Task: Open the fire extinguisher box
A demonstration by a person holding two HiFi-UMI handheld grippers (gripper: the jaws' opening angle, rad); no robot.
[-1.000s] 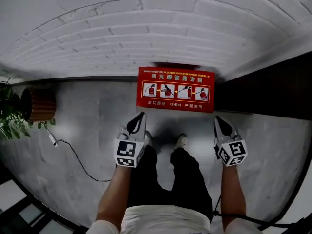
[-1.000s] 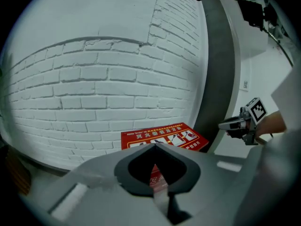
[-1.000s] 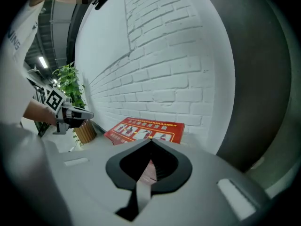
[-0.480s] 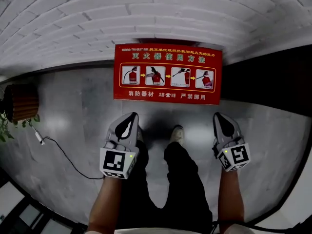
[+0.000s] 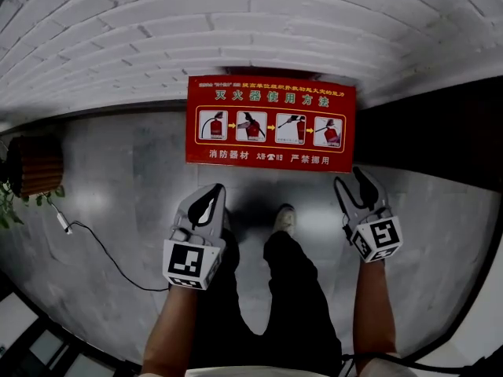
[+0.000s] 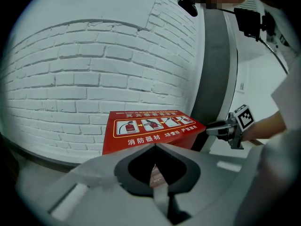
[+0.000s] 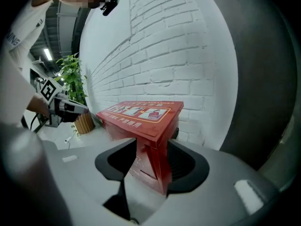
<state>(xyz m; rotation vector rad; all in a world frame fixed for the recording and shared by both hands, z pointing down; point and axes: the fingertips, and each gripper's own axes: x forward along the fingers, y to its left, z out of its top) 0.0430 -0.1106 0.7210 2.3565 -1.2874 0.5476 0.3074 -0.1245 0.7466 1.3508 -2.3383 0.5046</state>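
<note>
- Head view: fire extinguisher box (image 5: 270,124) sits upper centre of frame, lid down, against the white brick wall (image 5: 236,22).
- Left claw (image 5: 214,196), lower left: jaws pressed together, empty, short of the box.
- Right claw (image 5: 350,181), right of centre: jaws opening. The box's right corner lines up between them, untouched.
- Judgement: bite the lid's front edge squarely, not the corner, then lift toward the wall.

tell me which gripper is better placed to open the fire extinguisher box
Right, probably: the right gripper is opening its jaws, with a corner of the fire extinguisher box lined up between them, untouched. The left gripper is shut and farther back.
</note>
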